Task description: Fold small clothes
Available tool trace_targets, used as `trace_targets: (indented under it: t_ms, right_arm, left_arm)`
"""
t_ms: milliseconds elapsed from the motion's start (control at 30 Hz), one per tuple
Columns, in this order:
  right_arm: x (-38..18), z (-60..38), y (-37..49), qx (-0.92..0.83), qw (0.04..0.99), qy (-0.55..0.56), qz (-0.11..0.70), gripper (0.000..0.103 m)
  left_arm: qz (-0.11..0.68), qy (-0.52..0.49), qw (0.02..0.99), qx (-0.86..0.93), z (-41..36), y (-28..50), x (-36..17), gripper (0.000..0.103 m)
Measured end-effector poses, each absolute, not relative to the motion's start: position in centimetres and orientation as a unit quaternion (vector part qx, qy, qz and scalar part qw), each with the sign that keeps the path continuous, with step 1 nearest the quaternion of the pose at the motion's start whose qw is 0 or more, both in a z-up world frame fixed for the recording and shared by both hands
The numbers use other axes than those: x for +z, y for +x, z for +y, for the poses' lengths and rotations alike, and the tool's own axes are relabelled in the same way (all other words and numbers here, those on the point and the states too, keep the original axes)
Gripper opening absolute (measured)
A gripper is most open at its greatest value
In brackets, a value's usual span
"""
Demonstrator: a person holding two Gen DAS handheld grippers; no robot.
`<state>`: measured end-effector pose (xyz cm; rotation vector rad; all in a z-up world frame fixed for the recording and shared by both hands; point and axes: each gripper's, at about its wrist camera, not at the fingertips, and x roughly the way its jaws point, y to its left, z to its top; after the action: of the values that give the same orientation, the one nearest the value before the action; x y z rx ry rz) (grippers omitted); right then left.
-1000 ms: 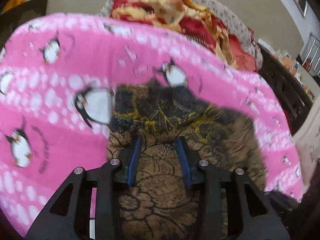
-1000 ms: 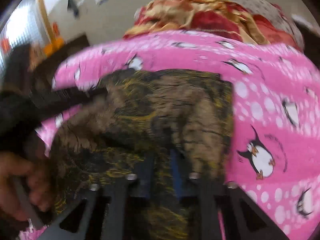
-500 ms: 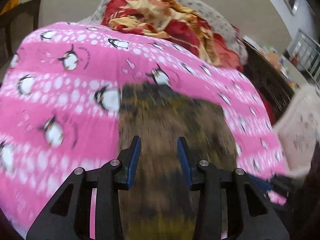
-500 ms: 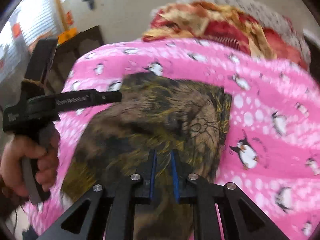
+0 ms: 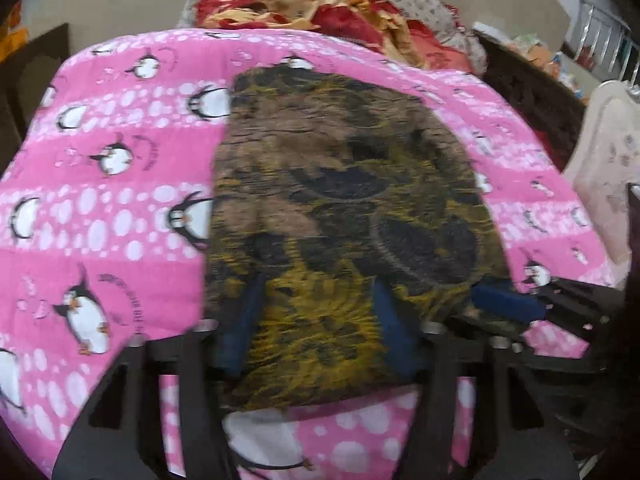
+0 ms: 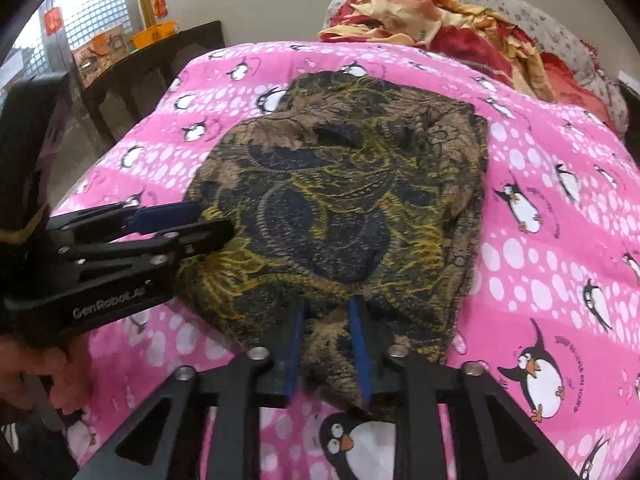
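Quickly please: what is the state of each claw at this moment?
Left claw: open, jaws just widened, brown patterned cloth loose between them.
Right claw: open, jaws just parted, cloth edge between them.

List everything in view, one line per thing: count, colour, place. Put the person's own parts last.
Patterned garment: one, brown, black and yellow, lying folded on the bedsheet, near edge between the right gripper's fingers.
Bedsheet: one, pink with white dots and penguins, covering the bed.
Crumpled blanket: one, red and gold, at the far end of the bed.
Dark wooden table: one, beside the bed, on the left in the right wrist view.
Orange tub: one, on that table.
Left gripper: one, black with blue pads, jaws just opened wide, over the garment's near edge.
Right gripper: one, black with blue pads, jaws just opening, cloth between them.
Hand: one, gripping the left gripper's handle.
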<state>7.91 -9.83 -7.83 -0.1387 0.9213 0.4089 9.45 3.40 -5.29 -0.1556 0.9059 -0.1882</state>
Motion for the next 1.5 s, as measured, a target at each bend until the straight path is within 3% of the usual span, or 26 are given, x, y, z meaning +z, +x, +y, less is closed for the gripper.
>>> trace_targets:
  t_ms: [33, 300, 400, 467, 533, 1367, 1500]
  right_arm:
    - [-7.8, -9.7, 7.9, 0.193, 0.874, -0.069, 0.441, 0.028]
    - [-7.8, -8.8, 5.8, 0.182, 0.895, -0.108, 0.392, 0.036]
    - [-7.8, -8.9, 5.6, 0.184, 0.897, -0.109, 0.387, 0.038]
    - [-7.8, -8.7, 5.5, 0.195, 0.895, -0.112, 0.385, 0.052]
    - [-8.2, -8.1, 5.4, 0.222, 0.883, -0.116, 0.398, 0.102]
    - [-9.5, -6.3, 5.0, 0.213, 0.867, -0.178, 0.413, 0.103]
    - [-8.4, -6.8, 4.7, 0.208, 0.856, -0.162, 0.445, 0.103]
  left_arm:
    - [0.434, -0.069, 0.893, -0.101, 2.8, 9.4, -5.4, 0.084]
    - [0.407, -0.021, 0.91, -0.078, 1.5, 8.4, -5.8, 0.087]
    - [0.406, -0.025, 0.909, -0.088, 1.5, 8.4, -6.0, 0.095]
    - [0.409, -0.011, 0.908, -0.089, 1.0, 8.5, -6.2, 0.098]
    - [0.414, 0.013, 0.906, -0.083, 0.1, 8.7, -6.3, 0.102]
    - [0.414, 0.027, 0.907, -0.077, -0.4, 8.6, -6.6, 0.103]
    - [0.417, 0.001, 0.906, -0.067, 0.9, 8.0, -4.3, 0.103]
